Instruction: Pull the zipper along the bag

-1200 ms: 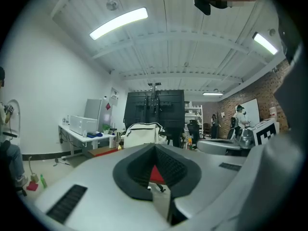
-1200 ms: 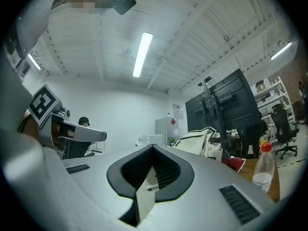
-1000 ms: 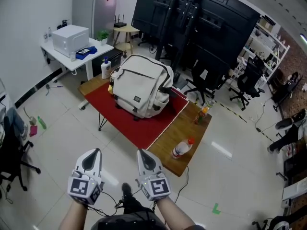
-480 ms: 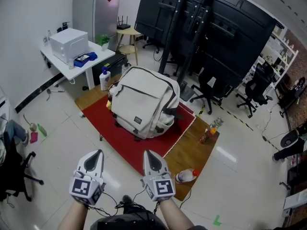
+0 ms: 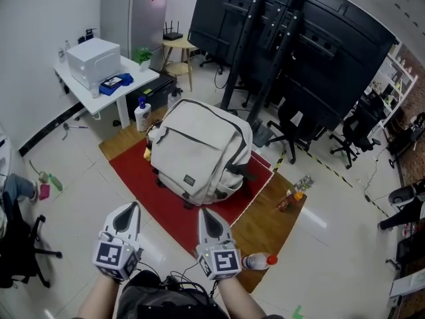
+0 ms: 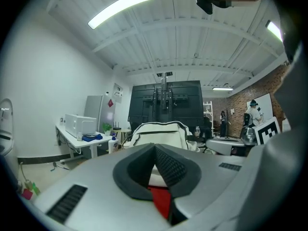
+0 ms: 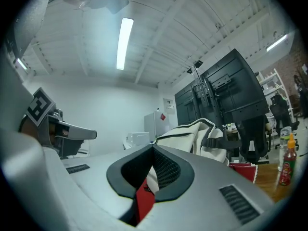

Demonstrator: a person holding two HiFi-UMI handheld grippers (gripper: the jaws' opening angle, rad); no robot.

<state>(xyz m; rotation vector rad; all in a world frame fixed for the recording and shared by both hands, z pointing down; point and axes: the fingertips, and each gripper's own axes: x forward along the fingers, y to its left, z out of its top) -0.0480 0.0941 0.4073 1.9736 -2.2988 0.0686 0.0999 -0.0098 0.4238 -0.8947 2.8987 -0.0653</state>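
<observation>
The bag (image 5: pixel 199 148) is closer now, ahead of the left gripper (image 5: pixel 130 210) and right gripper (image 5: pixel 205 212), both closed and empty; zipping hasn't begun.

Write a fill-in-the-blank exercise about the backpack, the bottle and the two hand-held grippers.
The cream fabric backpack sits on a flat ____ mat.
The left hand-held gripper and the right hand-held gripper both have their jaws ____.
The clear plastic bottle with a red cap lies on its ____.
Missing words: red, shut, side.
</observation>
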